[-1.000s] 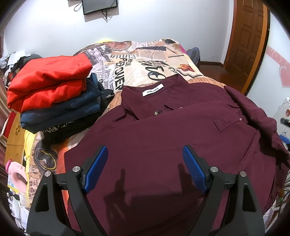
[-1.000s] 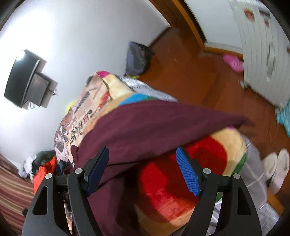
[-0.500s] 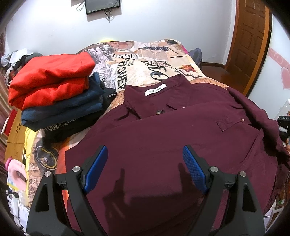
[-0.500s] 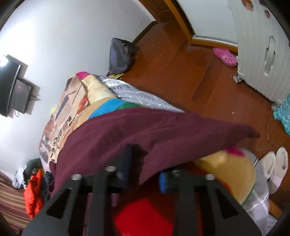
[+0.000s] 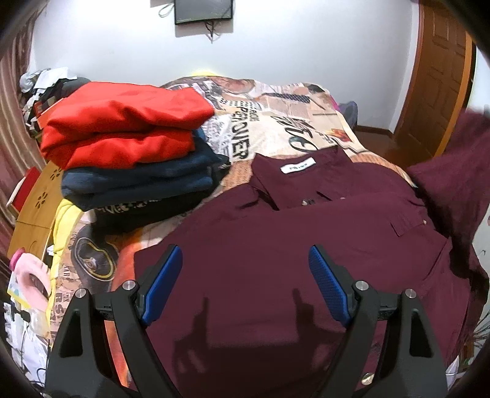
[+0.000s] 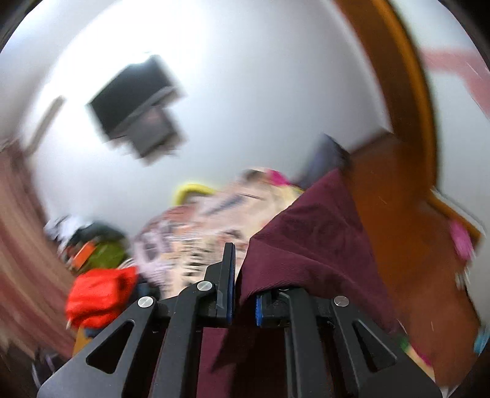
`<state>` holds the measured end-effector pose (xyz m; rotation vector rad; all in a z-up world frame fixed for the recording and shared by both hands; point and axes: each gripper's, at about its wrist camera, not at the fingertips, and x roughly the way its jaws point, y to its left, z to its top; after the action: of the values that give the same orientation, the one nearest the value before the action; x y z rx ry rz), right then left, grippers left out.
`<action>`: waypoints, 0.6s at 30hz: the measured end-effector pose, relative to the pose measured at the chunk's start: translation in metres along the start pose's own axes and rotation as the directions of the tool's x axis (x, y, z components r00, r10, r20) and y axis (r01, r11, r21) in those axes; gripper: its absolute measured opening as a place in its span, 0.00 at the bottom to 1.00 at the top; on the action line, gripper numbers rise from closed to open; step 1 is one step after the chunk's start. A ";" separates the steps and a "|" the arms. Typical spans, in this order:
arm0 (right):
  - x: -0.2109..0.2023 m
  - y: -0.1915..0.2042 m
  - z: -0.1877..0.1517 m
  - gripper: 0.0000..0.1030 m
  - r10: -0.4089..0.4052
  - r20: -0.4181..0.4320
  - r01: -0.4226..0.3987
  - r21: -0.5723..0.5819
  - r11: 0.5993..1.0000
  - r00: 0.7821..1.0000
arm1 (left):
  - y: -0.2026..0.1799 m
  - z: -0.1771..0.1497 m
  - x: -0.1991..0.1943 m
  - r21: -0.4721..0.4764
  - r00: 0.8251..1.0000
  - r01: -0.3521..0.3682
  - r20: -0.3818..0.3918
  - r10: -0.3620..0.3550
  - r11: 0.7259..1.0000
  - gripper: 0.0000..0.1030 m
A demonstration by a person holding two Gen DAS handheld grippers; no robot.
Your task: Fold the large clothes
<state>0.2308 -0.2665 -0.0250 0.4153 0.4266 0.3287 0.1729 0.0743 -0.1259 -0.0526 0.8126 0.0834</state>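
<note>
One sleeve (image 5: 453,171) of the maroon button-up shirt (image 5: 275,251), hanging a second ago, now rises clamped in the right gripper (image 6: 243,294), starting the fold, while the left gripper (image 5: 245,284) hovers open.

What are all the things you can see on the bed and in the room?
Shirt: one, maroon, spread on the bed; its sleeve lifted.
Folded clothes: one stack, red on top, navy and black beneath, beside the shirt.
Bedspread: one, newspaper print, covering the bed.
Screen: one, black, on the white wall.
Door: one, brown wood, far corner.
Left gripper: one, black with blue pads, open above the shirt.
Right gripper: one, black, shut on the sleeve.
</note>
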 end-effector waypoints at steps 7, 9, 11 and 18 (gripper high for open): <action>0.020 0.134 -0.032 0.09 0.288 -0.168 -0.318 -0.188 0.929 0.943 | 0.037 -0.004 -0.019 -0.061 0.998 -0.027 0.046 0.030 0.998 0.82; 0.037 0.162 -0.061 0.09 0.307 -0.269 -0.367 -0.215 0.905 0.913 | 0.049 -0.007 -0.025 -0.083 0.998 -0.038 0.055 0.043 0.996 0.82; 0.061 0.182 -0.098 0.09 0.285 -0.388 -0.394 -0.240 0.887 0.877 | 0.060 -0.011 -0.029 -0.103 0.997 -0.049 0.057 0.055 0.993 0.82; 0.123 0.189 -0.241 0.10 0.076 -0.750 -0.407 -0.268 0.873 0.657 | 0.088 -0.031 -0.038 -0.150 0.996 -0.079 0.027 0.084 0.985 0.82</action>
<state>0.1846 0.0212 -0.1805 -0.1161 1.0662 0.8561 0.1159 0.1573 -0.1208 -0.1589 0.7745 0.2220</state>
